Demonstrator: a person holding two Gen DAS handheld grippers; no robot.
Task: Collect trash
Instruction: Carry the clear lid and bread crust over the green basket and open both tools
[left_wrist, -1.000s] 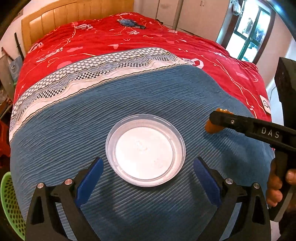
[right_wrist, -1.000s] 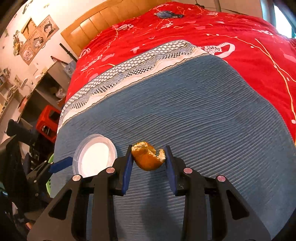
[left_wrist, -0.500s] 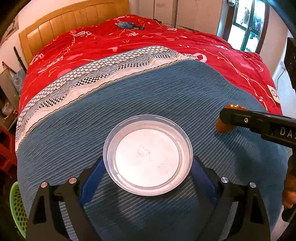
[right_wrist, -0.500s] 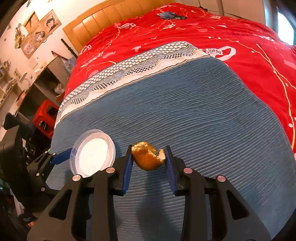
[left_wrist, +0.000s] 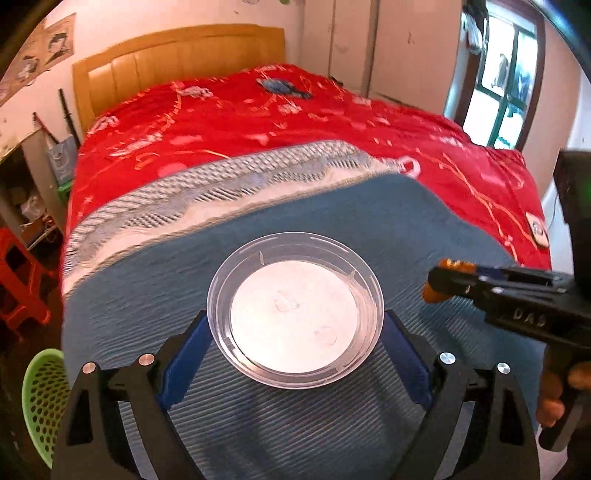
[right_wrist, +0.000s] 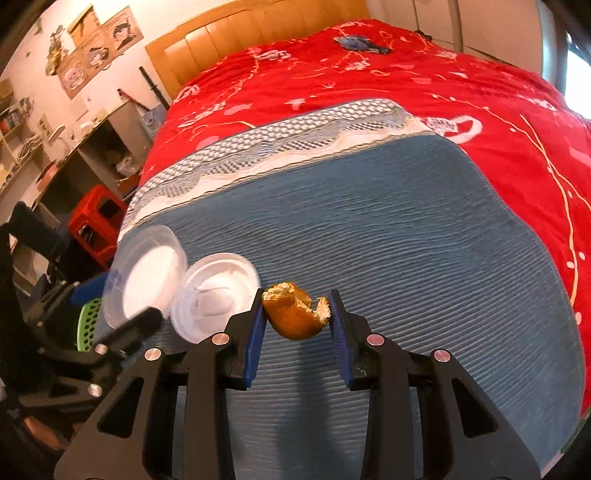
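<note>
Trash in both grippers over the bed (left_wrist: 332, 236).
Left gripper (left_wrist: 295, 354) clamped around clear lid (left_wrist: 295, 314); right gripper (right_wrist: 295, 325) pinching bread (right_wrist: 295, 314).

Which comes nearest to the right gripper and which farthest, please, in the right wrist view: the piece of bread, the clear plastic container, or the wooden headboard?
1. Piece of bread: clamped between the right gripper pads.
2. Clear plastic container: to the left, at the blue blanket's edge, in the left gripper.
3. Wooden headboard: farthest, at the bed's far end, upper middle.
</note>
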